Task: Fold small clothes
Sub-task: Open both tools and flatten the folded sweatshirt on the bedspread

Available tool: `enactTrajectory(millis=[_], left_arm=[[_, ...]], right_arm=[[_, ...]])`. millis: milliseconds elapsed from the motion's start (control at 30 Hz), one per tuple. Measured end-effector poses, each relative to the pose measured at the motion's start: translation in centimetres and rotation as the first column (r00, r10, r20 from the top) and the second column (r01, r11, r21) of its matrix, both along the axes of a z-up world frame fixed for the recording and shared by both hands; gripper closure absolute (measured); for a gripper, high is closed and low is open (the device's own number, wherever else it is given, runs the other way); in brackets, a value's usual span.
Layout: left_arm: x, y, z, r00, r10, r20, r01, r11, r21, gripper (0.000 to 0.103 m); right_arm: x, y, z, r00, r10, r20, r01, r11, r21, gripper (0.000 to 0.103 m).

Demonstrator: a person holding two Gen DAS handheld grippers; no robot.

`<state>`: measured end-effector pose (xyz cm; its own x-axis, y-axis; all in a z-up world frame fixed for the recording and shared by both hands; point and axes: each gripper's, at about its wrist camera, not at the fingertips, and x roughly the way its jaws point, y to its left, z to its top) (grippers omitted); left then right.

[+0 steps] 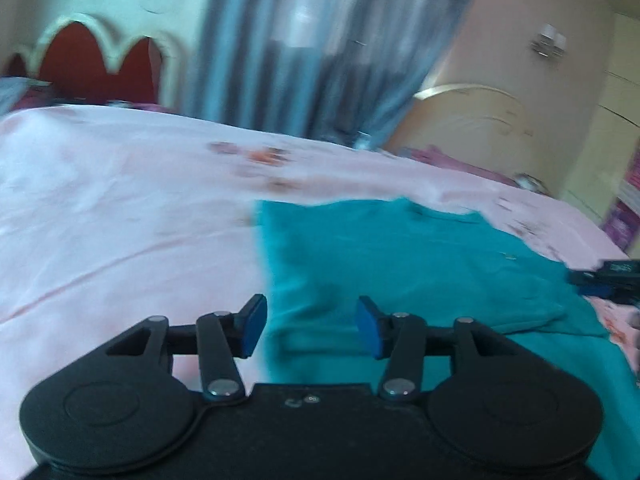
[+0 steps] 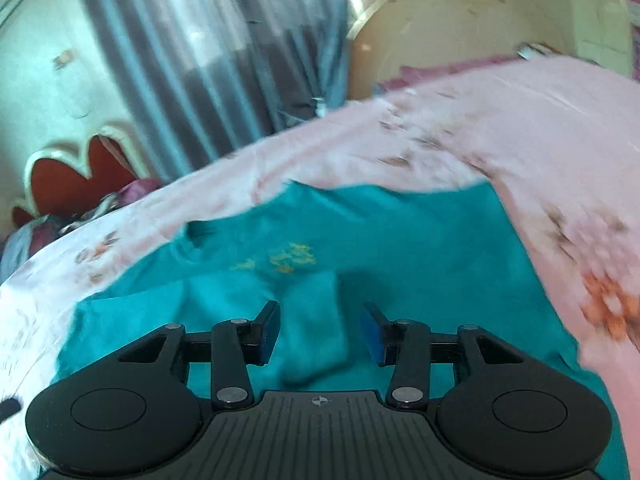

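Observation:
A small teal shirt lies spread on a pink floral bedsheet. My left gripper is open and empty, hovering over the shirt's left edge. In the right wrist view the same teal shirt shows a small yellow print and a folded-in sleeve. My right gripper is open and empty, its jaws either side of that sleeve just above it. The right gripper's tip also shows at the right edge of the left wrist view. Both views are motion-blurred.
The pink bedsheet covers the bed. A red and cream headboard stands at the far left, blue-grey curtains behind the bed, and a cream footboard or cabinet at the right.

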<state>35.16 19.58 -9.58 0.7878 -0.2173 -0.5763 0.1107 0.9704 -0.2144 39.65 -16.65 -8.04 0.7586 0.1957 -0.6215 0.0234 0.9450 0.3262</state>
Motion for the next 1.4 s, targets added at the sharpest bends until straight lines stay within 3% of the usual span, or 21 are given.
enactTrajectory(millis=[33, 100, 133, 233, 367, 467, 533, 567, 667, 767, 867, 900, 1000, 1033, 1133, 1233, 1300, 1333, 1400], left_arm=[[1.1, -0.7, -0.7, 1.000, -0.017, -0.019, 0.017, 1.000, -0.010, 0.054], [2.9, -1.2, -2.8, 0.993, -0.016, -0.113, 0.016, 1.000, -0.001, 0.056], [3.3, -0.9, -3.7, 0.988, -0.011, -0.152, 0.011, 1.000, -0.003, 0.056], [3.0, -0.3, -3.0, 0.985, -0.045, -0.165, 0.044, 0.999, -0.015, 0.055], [5.4, -0.3, -1.6, 0.994, -0.050, -0.099, 0.048, 0.999, -0.022, 0.040], [9.9, -1.1, -1.8, 0.992, -0.077, -0.098, 0.074, 0.997, -0.036, 0.040], [13.0, -1.4, -3.1, 0.986, -0.078, -0.147, 0.076, 0.997, -0.018, 0.040], [14.5, -1.3, -3.9, 0.980, -0.060, -0.188, 0.061, 0.998, 0.002, 0.044], [16.1, 0.1, -2.6, 0.988, -0.019, -0.155, 0.018, 1.000, -0.009, 0.045], [16.9, 0.1, -1.5, 0.993, -0.044, -0.106, 0.042, 0.999, -0.024, 0.042], [18.7, -1.5, -2.7, 0.980, -0.093, -0.176, 0.100, 0.994, 0.035, 0.027], [19.1, -1.8, -3.7, 0.973, -0.079, -0.218, 0.098, 0.992, 0.078, 0.033], [17.4, -2.3, -3.1, 0.979, -0.052, -0.197, 0.081, 0.986, 0.145, 0.041], [16.2, -2.5, -2.6, 0.983, -0.073, -0.168, 0.096, 0.987, 0.130, 0.041], [13.2, -3.4, -1.9, 0.989, -0.111, -0.102, 0.123, 0.985, 0.120, 0.037], [11.2, -4.6, -2.4, 0.985, -0.144, -0.090, 0.153, 0.984, 0.094, 0.035], [10.9, -5.7, -3.6, 0.979, -0.160, -0.128, 0.177, 0.975, 0.136, 0.031], [10.8, -6.1, -4.5, 0.975, -0.165, -0.146, 0.192, 0.962, 0.194, 0.032], [9.9, -5.6, -4.5, 0.977, -0.178, -0.120, 0.201, 0.956, 0.215, 0.030]], right_arm=[[0.5, 0.7, -0.2, 1.000, 0.029, -0.010, -0.029, 0.999, -0.018, 0.073], [1.6, 2.2, -1.8, 0.994, 0.075, -0.080, -0.082, 0.994, -0.078, 0.074], [2.3, 2.6, -3.6, 0.982, 0.071, -0.177, -0.095, 0.987, -0.130, 0.074], [1.6, 1.9, -2.9, 0.985, 0.082, -0.149, -0.098, 0.990, -0.106, 0.074], [3.1, 0.7, -1.5, 0.998, 0.034, -0.052, -0.036, 0.998, -0.051, 0.074], [6.8, 0.6, -2.4, 0.994, 0.066, -0.086, -0.070, 0.997, -0.036, 0.074], [9.0, 0.4, -4.1, 0.987, 0.034, -0.156, -0.052, 0.993, -0.110, 0.074], [9.4, -0.1, -4.3, 0.989, 0.001, -0.149, -0.019, 0.992, -0.124, 0.074], [8.9, -2.0, -2.7, 0.991, -0.083, -0.105, 0.073, 0.993, -0.093, 0.074], [8.5, -1.2, -1.6, 0.998, -0.026, -0.061, 0.021, 0.997, -0.079, 0.074], [9.3, 0.8, -2.8, 0.992, 0.056, -0.111, -0.064, 0.996, -0.069, 0.074], [9.7, 1.3, -3.7, 0.988, 0.057, -0.145, -0.073, 0.992, -0.107, 0.073], [8.4, -0.6, -3.3, 0.990, -0.093, -0.107, 0.076, 0.984, -0.158, 0.073], [7.4, -2.1, -2.8, 0.989, -0.126, -0.074, 0.118, 0.988, -0.100, 0.073], [6.6, -4.6, -3.2, 0.989, -0.090, -0.113, 0.104, 0.987, 0.122, 0.073], [7.1, -4.0, -4.2, 0.986, 0.000, -0.169, 0.029, 0.985, 0.170, 0.073], [7.0, -2.2, -4.6, 0.984, 0.033, -0.178, -0.028, 0.999, 0.033, 0.074], [6.8, -1.8, -4.5, 0.986, 0.023, -0.164, -0.030, 0.999, -0.037, 0.077], [6.5, -1.6, -3.8, 0.987, -0.034, -0.155, 0.012, 0.990, -0.142, 0.077]])
